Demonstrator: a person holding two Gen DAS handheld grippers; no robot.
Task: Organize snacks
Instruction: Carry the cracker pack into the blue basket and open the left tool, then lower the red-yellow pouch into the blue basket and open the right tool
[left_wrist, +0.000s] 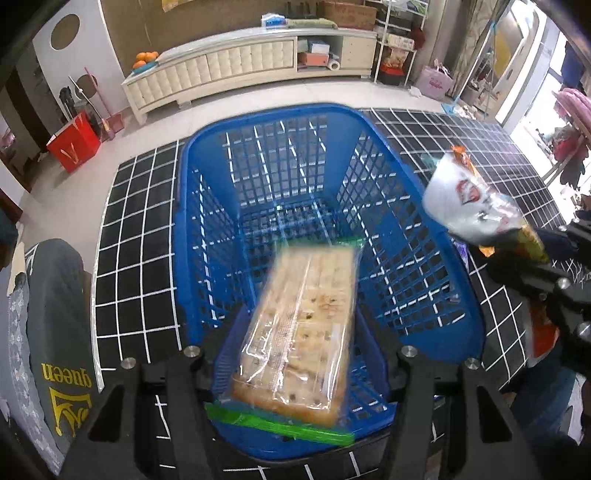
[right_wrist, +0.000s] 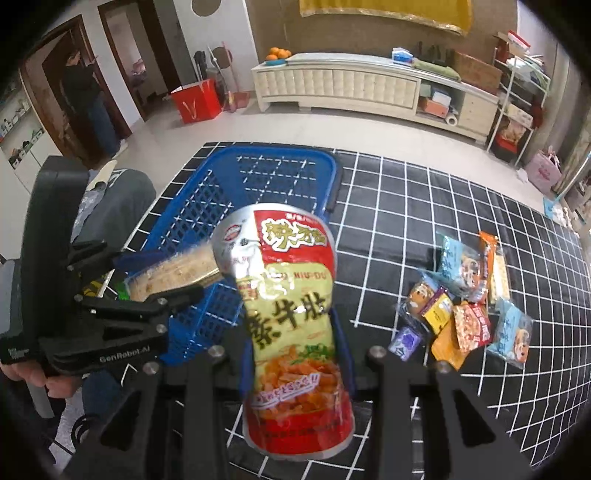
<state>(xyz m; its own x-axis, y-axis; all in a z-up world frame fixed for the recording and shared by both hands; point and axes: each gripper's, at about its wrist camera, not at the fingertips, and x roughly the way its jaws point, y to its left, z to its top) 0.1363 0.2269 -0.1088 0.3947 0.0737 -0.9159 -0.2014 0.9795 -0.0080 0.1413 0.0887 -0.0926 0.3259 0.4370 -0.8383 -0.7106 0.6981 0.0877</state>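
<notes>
Black grid-pattern tablecloth (right_wrist: 424, 206) with blue basket (left_wrist: 207, 147) on it; left gripper (left_wrist: 295, 369) clamps clear cracker pack (left_wrist: 299, 332) over basket, right gripper (right_wrist: 295, 373) pinches red-yellow snack pouch (right_wrist: 291, 314) beside it, loose snacks (right_wrist: 465, 295) piled far right

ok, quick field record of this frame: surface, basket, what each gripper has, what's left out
surface: black grid cloth
basket: blue, nothing on its floor yet
left gripper: shut on cracker pack, held over the basket
right gripper: shut on red-yellow pouch, beside the basket
left out: snack pile on the cloth, apart from the basket
background: white cabinet, oranges, red box, a person in a doorway
</notes>
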